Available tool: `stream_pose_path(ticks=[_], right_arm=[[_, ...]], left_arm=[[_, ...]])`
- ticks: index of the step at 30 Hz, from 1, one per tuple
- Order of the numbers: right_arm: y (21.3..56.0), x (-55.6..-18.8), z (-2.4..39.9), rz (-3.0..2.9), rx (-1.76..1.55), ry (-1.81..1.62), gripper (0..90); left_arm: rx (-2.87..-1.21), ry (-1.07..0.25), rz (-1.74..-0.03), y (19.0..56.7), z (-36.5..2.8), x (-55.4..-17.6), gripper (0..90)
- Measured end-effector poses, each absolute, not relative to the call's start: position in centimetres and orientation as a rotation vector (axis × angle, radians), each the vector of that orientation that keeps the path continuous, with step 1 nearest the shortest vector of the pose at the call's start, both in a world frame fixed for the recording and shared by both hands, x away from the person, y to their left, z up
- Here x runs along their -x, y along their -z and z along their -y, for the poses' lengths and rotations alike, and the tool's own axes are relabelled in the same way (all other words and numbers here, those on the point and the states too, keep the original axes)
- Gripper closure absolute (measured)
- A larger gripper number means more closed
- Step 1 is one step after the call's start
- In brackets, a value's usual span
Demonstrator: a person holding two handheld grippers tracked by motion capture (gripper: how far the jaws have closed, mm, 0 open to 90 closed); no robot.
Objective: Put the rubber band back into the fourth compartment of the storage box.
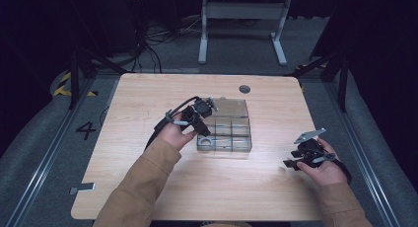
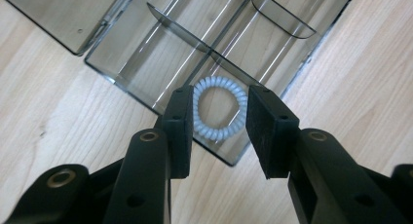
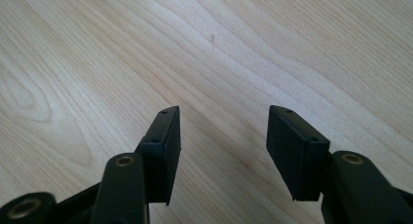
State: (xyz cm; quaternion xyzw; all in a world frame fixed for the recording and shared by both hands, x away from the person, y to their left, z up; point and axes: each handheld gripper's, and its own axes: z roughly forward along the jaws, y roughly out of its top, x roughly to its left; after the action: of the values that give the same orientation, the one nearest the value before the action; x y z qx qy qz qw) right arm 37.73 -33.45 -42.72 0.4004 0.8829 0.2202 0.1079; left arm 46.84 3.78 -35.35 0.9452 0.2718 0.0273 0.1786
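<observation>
Hair tie (image 2: 217, 108), a pale blue-white spiral coil of smooth plastic, lies flat in the corner compartment of the organiser box (image 2: 146, 58), the one nearest the left gripper (image 2: 217, 131). In the left gripper view the coil sits on the box floor, seen between the two black jaws, which stand apart and above it without pressing on it (the pads look matt and slightly rough, with small screw holes along their edges). The box is smoky, see-through plastic with thin curved dividers and a hinged lid folded out flat beside it.

In the high view the left hand (image 1: 178, 133) reaches in from the bottom, its tan sleeve (image 1: 143, 180) angled toward the box, the gripper tipped down over the near left compartment (image 1: 205, 143). The right hand (image 1: 323, 168) rests low at the table's right side, well apart from the box, holding the right gripper (image 1: 291, 164) roughly level and pointing left; its jaws are spread with nothing between them, over bare light wood-grain table (image 3: 97, 63).
</observation>
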Motion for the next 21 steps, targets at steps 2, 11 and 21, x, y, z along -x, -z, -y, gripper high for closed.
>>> stream_pose_path(ticks=[2,11,21], right_arm=[[42.7,-37.9,33.3,-2.605,-1.172,-0.648,47.4],[42.9,-38.6,32.7,-2.620,-1.158,-0.643,47.1],[42.9,-38.9,32.4,-2.623,-1.154,-0.638,47.0]], left_arm=[[-2.665,-0.080,-0.769,34.6,-4.3,-46.3,62.6],[-2.664,-0.098,-0.762,33.3,-5.7,-44.7,61.1],[-2.652,-0.116,-0.781,32.8,-7.8,-43.5,60.1]])
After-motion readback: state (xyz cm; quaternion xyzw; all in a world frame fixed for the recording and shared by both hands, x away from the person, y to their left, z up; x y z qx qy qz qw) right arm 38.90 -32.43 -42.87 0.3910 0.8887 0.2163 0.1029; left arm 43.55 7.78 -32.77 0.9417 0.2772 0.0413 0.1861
